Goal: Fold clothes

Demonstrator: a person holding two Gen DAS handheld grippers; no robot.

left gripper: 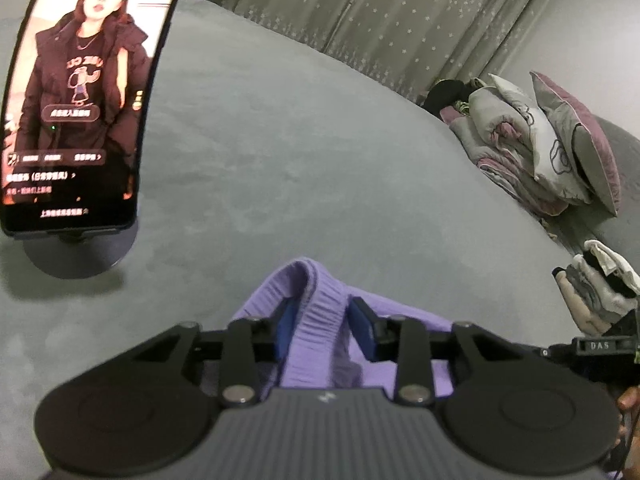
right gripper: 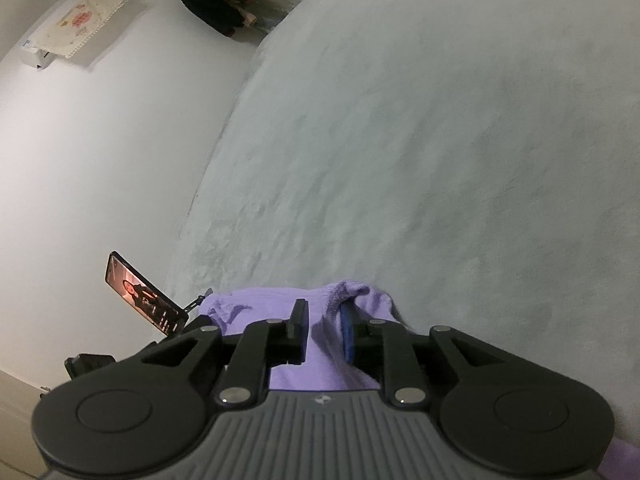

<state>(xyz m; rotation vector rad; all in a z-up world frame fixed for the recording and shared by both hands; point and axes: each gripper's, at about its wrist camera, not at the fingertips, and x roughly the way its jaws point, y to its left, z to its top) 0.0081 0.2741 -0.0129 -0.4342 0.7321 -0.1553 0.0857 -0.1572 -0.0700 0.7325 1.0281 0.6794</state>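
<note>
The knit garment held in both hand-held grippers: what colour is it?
Light purple garment, with a ribbed band; clearest in the left wrist view.

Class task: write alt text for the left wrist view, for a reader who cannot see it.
The left gripper pinches a ribbed edge of a purple knit garment above a grey bed cover. A phone on a stand plays video at left; folded bedding lies at right.
</note>
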